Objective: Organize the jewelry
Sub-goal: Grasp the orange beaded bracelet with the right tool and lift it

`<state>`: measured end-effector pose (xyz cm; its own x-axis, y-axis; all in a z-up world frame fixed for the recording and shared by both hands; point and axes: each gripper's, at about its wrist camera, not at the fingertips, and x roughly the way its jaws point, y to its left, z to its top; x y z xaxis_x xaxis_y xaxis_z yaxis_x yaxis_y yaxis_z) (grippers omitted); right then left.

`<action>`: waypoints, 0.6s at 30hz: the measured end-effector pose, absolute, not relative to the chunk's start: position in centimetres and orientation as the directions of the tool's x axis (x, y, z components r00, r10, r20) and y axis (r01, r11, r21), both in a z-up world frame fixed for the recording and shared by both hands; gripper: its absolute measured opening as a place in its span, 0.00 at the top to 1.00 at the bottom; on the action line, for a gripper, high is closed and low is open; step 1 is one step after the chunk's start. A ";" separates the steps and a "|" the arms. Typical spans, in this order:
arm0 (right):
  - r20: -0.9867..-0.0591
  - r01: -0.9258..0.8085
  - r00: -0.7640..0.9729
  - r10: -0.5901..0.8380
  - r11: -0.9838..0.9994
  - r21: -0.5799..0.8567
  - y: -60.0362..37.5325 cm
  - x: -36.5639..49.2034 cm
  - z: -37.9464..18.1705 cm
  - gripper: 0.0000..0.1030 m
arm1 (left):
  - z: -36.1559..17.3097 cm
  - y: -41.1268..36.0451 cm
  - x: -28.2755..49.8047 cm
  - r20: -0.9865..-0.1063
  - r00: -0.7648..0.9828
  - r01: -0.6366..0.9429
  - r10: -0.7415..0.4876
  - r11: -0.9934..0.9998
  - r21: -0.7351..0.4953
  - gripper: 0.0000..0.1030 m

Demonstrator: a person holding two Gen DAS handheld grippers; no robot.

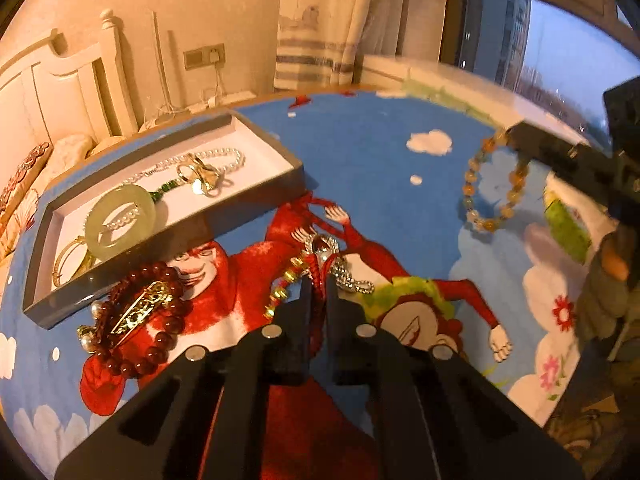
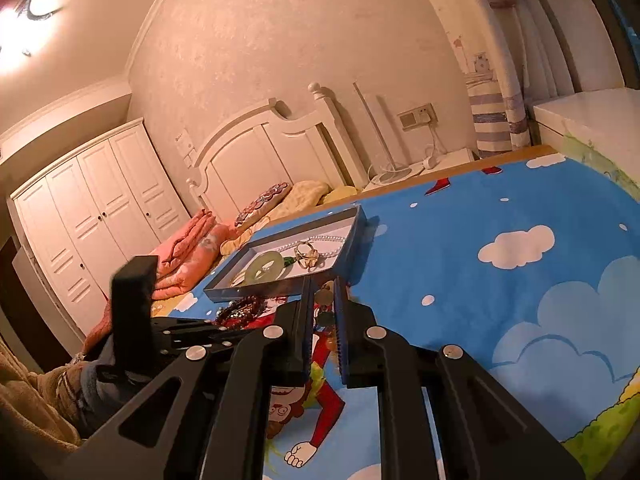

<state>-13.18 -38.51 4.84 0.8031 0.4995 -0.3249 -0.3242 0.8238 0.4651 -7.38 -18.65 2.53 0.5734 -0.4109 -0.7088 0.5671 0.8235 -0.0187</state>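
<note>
- Two hand-held grippers in view, each clenched on a piece of jewelry.
- Left hand-held gripper [image 1: 318, 280]: jaws nearly together, pinching the red cord of a silver-linked pendant [image 1: 326, 250] that lies on the worktop [image 1: 360, 152]; gold beads [image 1: 286, 280] just beside the left finger.
- Right hand-held gripper [image 2: 323, 286]: jaws nearly together, grasping an amber bead bracelet [image 1: 494, 184], held clear of the surface at the right, well apart from the tray; only a few beads visible between the fingers in the right wrist view.
- Grey tray [image 1: 256, 210] with white floor at the upper left, holding a pale green jade disc [image 1: 120, 216], a pearl strand [image 1: 216, 158], gold rings [image 1: 200, 176] and a gold bangle [image 1: 70, 256].
- Dark red bead bracelet [image 1: 136, 320] with a gold clip [image 1: 142, 306] lying across it, just outside the tray's near wall, left of the left hand-held gripper.
- Open blue surface between the tray and the amber bracelet; worktop edge along the far side, with white windowsill [image 1: 460, 80] at the right rear.
- Worktop covered in a blue cartoon print with white clouds and a red figure.
- Beyond: white headboard [image 2: 280, 140], white wardrobe [image 2: 92, 208], striped curtain [image 1: 316, 40], wall socket [image 1: 204, 56], window [image 1: 560, 52] showing dusk sky.
</note>
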 end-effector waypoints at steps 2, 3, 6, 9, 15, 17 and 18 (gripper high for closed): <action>-0.329 -0.325 0.800 0.502 0.824 0.465 -38.2 -13.0 4.8 0.88 | 2.8 -18.2 -7.4 -0.706 0.579 0.559 -0.409 0.829 -0.022 0.94; -0.331 -0.326 0.799 0.503 0.824 0.464 -38.0 -13.0 4.8 0.88 | 2.9 -18.1 -7.5 -0.704 0.583 0.554 -0.406 0.832 -0.021 0.94; -0.334 -0.338 0.793 0.510 0.824 0.454 -37.3 -12.8 5.0 0.88 | 3.6 -17.1 -7.6 -0.686 0.600 0.539 -0.410 0.842 -0.032 0.94; -0.335 -0.345 0.791 0.512 0.825 0.447 -36.8 -12.8 5.3 0.88 | 4.5 -16.2 -7.6 -0.665 0.622 0.521 -0.414 0.852 -0.043 0.94; -0.349 -0.347 0.788 0.508 0.834 0.429 -35.8 -12.5 5.7 0.88 | 5.1 -14.1 -7.4 -0.643 0.649 0.484 -0.407 0.873 -0.064 0.94; -0.356 -0.350 0.784 0.509 0.835 0.425 -35.4 -12.3 5.8 0.88 | 5.1 -13.4 -7.5 -0.640 0.655 0.470 -0.402 0.880 -0.071 0.94; -0.360 -0.352 0.781 0.510 0.836 0.421 -35.2 -12.2 5.8 0.88 | 5.1 -13.0 -7.5 -0.638 0.657 0.465 -0.402 0.882 -0.076 0.94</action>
